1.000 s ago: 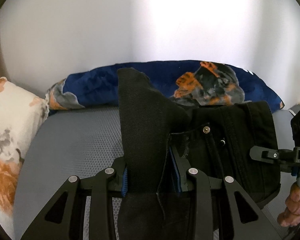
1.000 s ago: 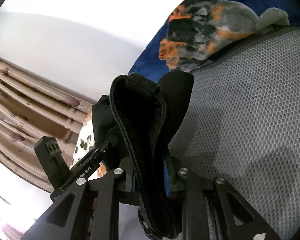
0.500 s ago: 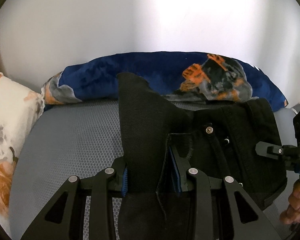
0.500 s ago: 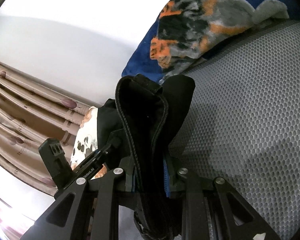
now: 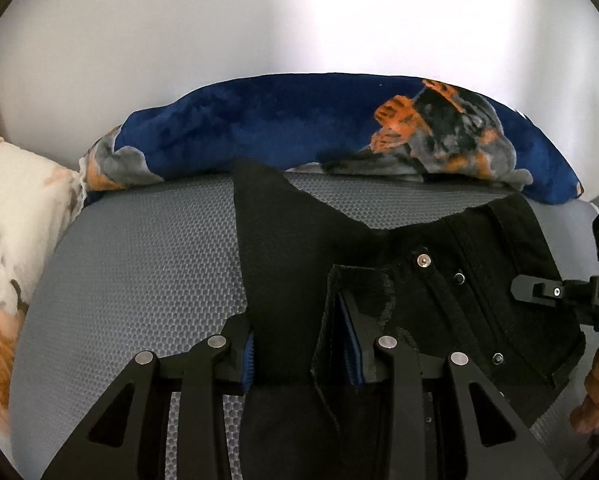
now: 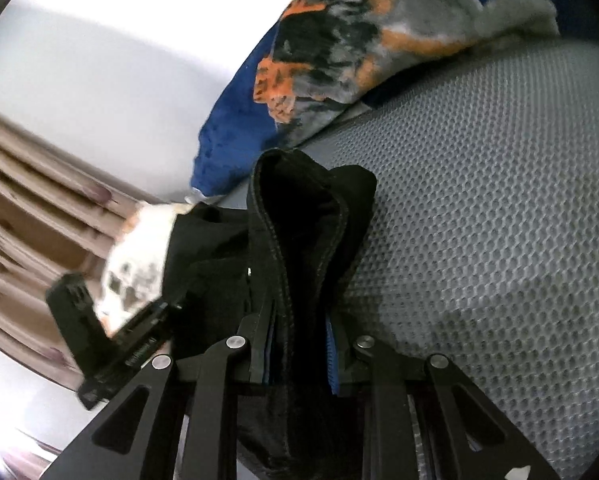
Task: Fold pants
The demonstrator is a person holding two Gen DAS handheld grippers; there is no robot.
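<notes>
You've got the grey honeycomb-mesh mattress (image 5: 139, 280) under everything, with broad bare room across its left side in the left wrist view and to the right in the right wrist view (image 6: 499, 240). Far edge is blocked by a long navy plush blanket with orange and grey print (image 5: 279, 128) against the white wall, and a cream floral pillow (image 5: 15, 208) closes the left end, so keep clear of both. The black denim pants (image 5: 291, 272) hang bunched between your two tools above the mattress, waistband side with the metal button (image 5: 423, 260) stretched toward the right. Step looks like carrying the held edge to lay a fold, not yet set down. Left gripper (image 5: 299, 360) fingers are clamped on a thick flap of the fabric; right gripper (image 6: 299, 352) fingers are pinched tight on a rolled seam edge. Next you likely need to lower both hands evenly onto the bare mesh, keep the cloth taut so it lands flat, then let go. Right view is blurred at its left, details there unclear.
</notes>
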